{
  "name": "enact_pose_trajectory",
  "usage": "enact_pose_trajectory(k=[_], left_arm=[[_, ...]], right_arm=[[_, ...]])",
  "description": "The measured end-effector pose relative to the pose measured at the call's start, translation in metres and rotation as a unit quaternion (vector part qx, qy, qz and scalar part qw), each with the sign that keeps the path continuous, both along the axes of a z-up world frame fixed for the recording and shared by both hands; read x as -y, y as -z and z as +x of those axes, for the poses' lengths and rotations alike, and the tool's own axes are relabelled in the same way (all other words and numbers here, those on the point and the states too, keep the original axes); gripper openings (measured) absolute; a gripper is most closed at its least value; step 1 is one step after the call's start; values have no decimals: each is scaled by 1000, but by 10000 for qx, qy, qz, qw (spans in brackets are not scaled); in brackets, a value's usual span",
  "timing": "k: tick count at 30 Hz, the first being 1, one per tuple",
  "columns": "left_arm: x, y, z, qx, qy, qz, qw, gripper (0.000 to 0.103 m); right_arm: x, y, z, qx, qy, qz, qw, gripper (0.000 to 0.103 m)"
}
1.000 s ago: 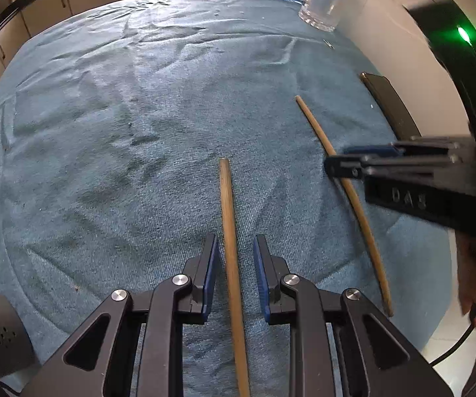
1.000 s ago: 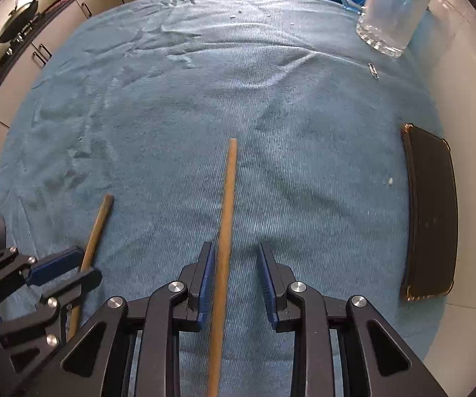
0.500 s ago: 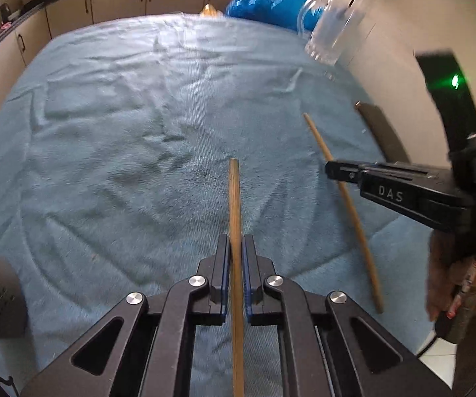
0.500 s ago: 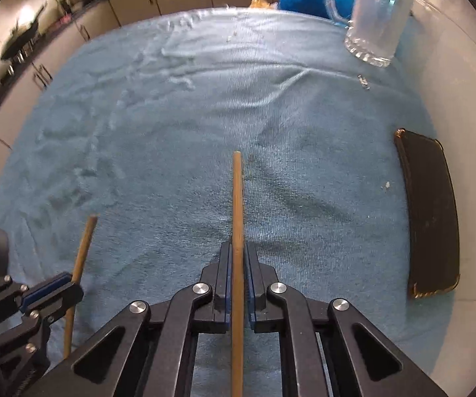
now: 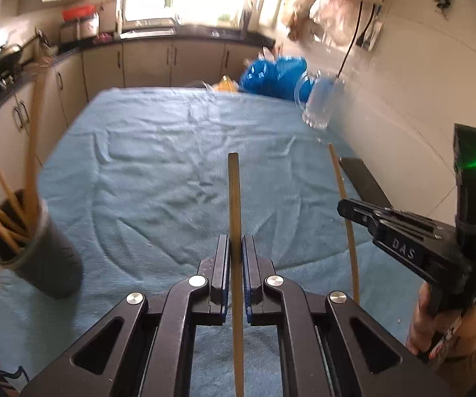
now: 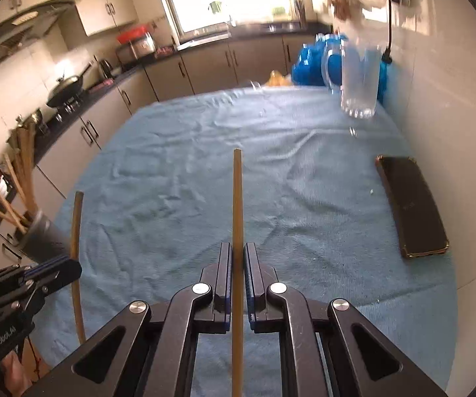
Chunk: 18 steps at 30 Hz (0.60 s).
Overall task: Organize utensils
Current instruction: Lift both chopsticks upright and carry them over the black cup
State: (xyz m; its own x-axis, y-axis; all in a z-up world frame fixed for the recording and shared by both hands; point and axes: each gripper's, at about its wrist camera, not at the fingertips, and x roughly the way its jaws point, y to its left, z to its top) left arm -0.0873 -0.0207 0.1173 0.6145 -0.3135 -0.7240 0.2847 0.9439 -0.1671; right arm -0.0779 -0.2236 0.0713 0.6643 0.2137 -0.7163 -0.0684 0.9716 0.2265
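The right gripper [image 5: 340,205], seen side-on from the left wrist camera, carries raised letters reading "DAS". The left gripper [image 6: 79,266], seen from the right wrist camera, bears a white label that looks like "GenRobot.AI", though blur makes it hard to read. Each set of tongs is closed on one wooden chopstick. The left chopstick [image 5: 234,198] runs between the blue pads with its long axis along the fingers, its blunt tip pointing away over the blue towel [image 5: 158,172]. The right chopstick [image 6: 237,198] lies the same way, tip forward. Both sticks are lifted off the cloth. A dark cup [image 5: 44,264] holding more chopsticks [image 5: 23,178] stands at the towel's left edge.
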Motion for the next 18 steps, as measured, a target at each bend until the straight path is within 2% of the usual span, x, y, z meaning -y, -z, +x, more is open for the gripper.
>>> enact_pose_trajectory(k=[4,11,18], left_arm=[[-7,-13,-16,257,-124,42,9996,7],[-21,-25,-31,367,-321,-42,9988,7],[-29,-37,-45,531,-529,62,9972,6]], right_arm=[[-9,-13,-19,327,13,0,9995,8],[-24,-31,-51,812,2,211,9965,8],[-38,-44,-71,1161,-35,286,9928,8]])
